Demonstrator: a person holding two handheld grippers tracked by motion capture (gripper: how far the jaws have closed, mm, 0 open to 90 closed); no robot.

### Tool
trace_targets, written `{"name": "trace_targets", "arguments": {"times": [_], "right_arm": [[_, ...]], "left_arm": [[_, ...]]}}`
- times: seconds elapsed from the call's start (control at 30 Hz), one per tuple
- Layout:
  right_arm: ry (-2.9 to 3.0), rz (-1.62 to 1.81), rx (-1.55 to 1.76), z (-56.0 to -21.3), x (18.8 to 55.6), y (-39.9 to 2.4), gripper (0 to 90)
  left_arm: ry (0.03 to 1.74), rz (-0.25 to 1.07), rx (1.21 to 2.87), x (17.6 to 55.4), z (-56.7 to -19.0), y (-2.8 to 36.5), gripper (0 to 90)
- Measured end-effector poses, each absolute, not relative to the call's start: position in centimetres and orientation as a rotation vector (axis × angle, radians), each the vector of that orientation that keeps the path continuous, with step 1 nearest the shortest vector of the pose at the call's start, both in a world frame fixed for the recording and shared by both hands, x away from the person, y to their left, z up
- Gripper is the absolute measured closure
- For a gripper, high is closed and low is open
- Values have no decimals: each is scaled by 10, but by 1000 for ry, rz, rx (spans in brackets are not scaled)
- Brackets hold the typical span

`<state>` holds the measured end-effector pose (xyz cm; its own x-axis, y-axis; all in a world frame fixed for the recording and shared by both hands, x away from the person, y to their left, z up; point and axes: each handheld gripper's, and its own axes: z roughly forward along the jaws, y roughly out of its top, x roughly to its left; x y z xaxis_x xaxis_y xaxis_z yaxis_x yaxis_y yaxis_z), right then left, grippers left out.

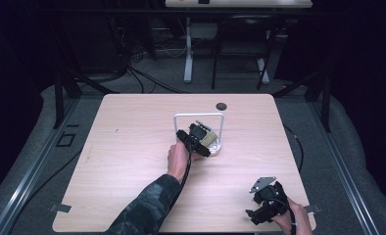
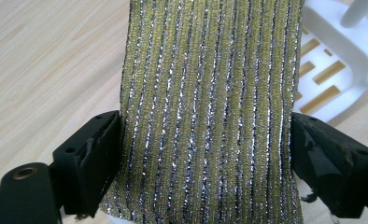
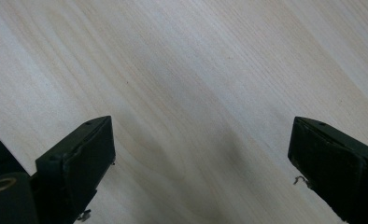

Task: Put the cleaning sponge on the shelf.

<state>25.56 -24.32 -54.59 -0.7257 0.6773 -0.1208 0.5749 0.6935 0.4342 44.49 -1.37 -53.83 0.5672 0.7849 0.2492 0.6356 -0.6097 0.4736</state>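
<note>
A person sits at a pale wooden table [image 1: 132,147] with one black two-jaw tool in each hand. The left tool [image 1: 199,139] is out over the middle of the table; between its jaws stands a glittery olive-gold sponge pad with silver ribbed stripes [image 2: 210,107]. The jaws are set wide, one against each side edge of the pad, and appear to pinch it lightly, though how firm the grip is cannot be told. Just beyond the pad, ahead of the left tool and a little to one side, is a white plastic rack with a slotted base and a tall wire-like frame [image 2: 341,51]; in the high view the frame [image 1: 199,115] rises around the tool's tip. The pad seems to be at the rack's base, either being set in or lifted out; which one cannot be told.

The right tool [image 3: 201,154] hovers over bare wood near the person's edge of the table, well apart from the rack, its jaws spread wide with nothing between them.

The next move likely calls for a steady, upright path so the soft pad clears the frame without snagging.

Count: two tools, one sponge pad, one rack, one table
</note>
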Motion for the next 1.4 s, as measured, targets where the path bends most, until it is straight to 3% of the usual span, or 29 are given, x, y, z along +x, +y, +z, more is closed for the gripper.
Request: {"name": "trace_targets", "arguments": {"times": [0.17,0.33,0.9,1.4], "right_arm": [[2634,539,994,-546,256,-243,66],[2635,545,999,-546,255,-242,66],[2628,522,986,-545,255,-242,66],[2628,519,990,-547,255,-241,67]], "left_arm": [[1141,648,2476,443,-535,-14,88],[1105,639,2487,441,-532,-15,0],[965,478,2394,411,-505,5,0],[882,463,2365,375,-473,45,1]]}}
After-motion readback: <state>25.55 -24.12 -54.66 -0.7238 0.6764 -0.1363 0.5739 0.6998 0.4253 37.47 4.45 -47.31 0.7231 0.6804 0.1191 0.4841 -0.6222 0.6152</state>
